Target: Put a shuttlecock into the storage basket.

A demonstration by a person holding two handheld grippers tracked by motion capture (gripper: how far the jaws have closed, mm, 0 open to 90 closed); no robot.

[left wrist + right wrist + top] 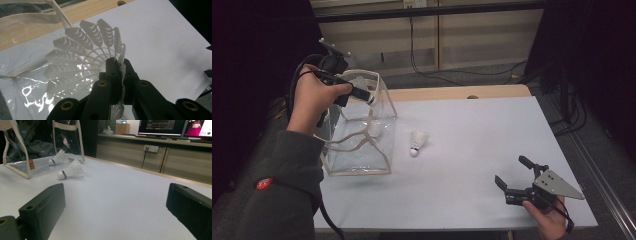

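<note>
A white shuttlecock hangs over the clear bag's open top, its skirt edge pinched tight in my left gripper. A second shuttlecock lies on the white table just beside the bag, a third inside it. My right gripper rests well apart, jaws spread, holding nothing.

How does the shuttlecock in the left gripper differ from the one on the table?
The held shuttlecock is pinched by its skirt edge in the left gripper over the clear bag; the table shuttlecock lies free on its side outside the bag, ungripped. Both are white.
</note>
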